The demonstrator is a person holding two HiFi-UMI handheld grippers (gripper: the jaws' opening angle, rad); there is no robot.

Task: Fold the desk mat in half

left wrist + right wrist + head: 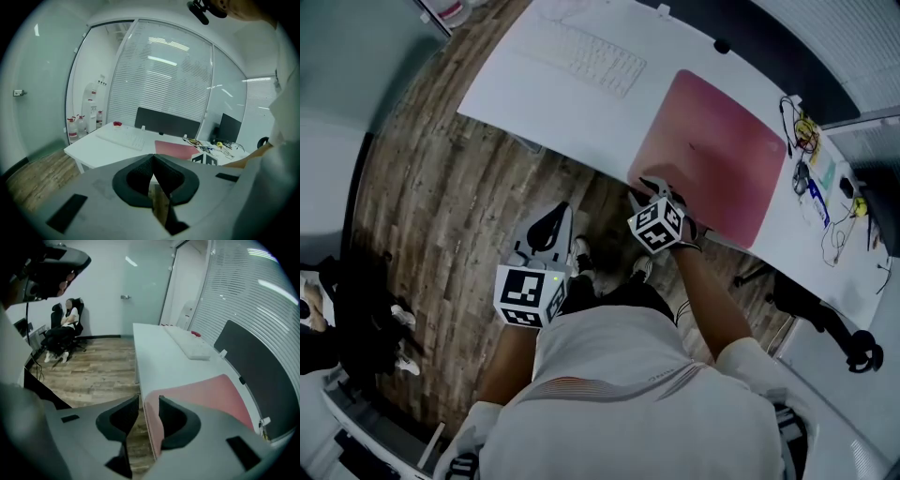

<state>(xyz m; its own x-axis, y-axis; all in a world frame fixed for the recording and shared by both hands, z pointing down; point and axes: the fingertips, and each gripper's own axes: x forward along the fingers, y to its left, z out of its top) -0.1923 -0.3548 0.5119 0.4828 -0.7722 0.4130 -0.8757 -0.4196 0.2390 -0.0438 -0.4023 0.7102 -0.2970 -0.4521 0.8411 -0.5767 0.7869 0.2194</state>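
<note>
A pink desk mat [705, 155] lies flat and unfolded on the white desk [534, 84], right of the keyboard. My right gripper [652, 189] is at the mat's near left corner, by the desk's front edge. In the right gripper view its jaws [149, 401] stand open, with the edge of the mat [206, 392] running between them and a gap left beside it. My left gripper [548, 230] hangs over the wooden floor in front of the desk, well short of the mat. Its pads [153, 159] meet, shut on nothing.
A white keyboard [595, 56] lies left of the mat. Cables and small items [811, 159] clutter the desk's right end. A dark screen panel [166, 124] lines the back edge. Bottles [77, 126] stand on the floor by the glass wall. A person sits in a chair [65, 329] across the room.
</note>
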